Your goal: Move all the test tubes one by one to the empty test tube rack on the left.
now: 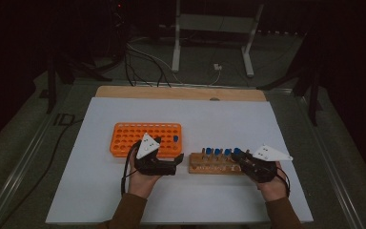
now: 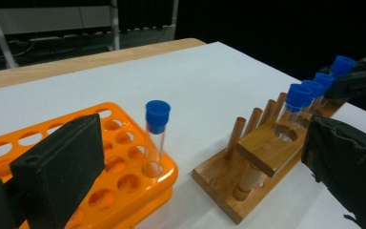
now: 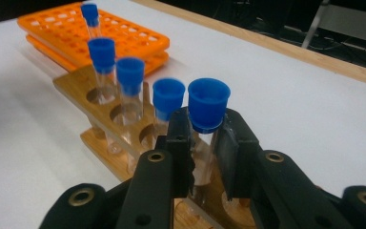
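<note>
In the right gripper view, the right gripper is closest to the camera, and its two black jaws are clamped on a clear test tube with a blue cap, gripping it just under the cap. This tube stands upright in the end hole of the wooden rack. Behind it, three more blue-capped tubes stand in a row in the same rack.

In the high view, the wooden rack lies on the white table sheet between both hands, and the right gripper meets it at its right end. The left gripper rests just beside the left end of the rack. In the left gripper view its jaws stand wide apart, with nothing between them.

Farther back, the orange rack lies on the sheet, behind the left hand. One single capped tube stands upright in a hole at its near right corner. Beyond the sheet, the wooden edge of the table is visible.
</note>
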`<state>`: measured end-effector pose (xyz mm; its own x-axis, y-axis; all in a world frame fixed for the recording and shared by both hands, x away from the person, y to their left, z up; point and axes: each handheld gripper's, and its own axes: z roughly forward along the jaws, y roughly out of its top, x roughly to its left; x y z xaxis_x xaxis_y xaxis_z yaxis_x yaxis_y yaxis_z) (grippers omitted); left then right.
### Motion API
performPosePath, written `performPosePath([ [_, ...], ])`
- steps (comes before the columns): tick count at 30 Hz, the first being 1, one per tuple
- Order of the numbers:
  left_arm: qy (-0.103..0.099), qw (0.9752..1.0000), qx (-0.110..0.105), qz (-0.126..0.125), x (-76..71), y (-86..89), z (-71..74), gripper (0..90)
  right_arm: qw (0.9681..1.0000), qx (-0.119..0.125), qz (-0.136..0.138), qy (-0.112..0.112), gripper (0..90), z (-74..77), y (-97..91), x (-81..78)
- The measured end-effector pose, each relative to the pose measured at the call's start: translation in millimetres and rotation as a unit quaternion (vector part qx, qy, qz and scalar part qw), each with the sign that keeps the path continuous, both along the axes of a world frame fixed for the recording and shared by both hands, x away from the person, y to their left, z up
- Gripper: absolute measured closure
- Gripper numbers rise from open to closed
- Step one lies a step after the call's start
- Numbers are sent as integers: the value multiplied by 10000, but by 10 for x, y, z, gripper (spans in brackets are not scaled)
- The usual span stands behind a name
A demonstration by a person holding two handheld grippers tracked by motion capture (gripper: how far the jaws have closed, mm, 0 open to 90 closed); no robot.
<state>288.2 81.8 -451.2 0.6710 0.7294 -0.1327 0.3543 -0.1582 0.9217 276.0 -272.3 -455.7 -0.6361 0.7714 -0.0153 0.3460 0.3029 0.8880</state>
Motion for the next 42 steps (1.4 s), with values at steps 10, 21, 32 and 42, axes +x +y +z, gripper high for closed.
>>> performPosePath([
  [10, 15, 9999, 8, -128, -13, -32, 11, 15, 9995, 299, -55, -29, 769, 155, -41, -15],
  [21, 27, 9996, 18, -279, -33, -90, 31, 17, 9988, 465, -102, -116, 770, 292, -106, -56],
  [32, 8, 9992, -3, -403, -60, -135, 62, 17, 9972, 702, 58, -248, 772, 459, -147, -147],
  [42, -48, 9985, -22, -543, -94, -197, 103, 18, 9964, 718, 444, -88, 772, 453, -5, -182],
])
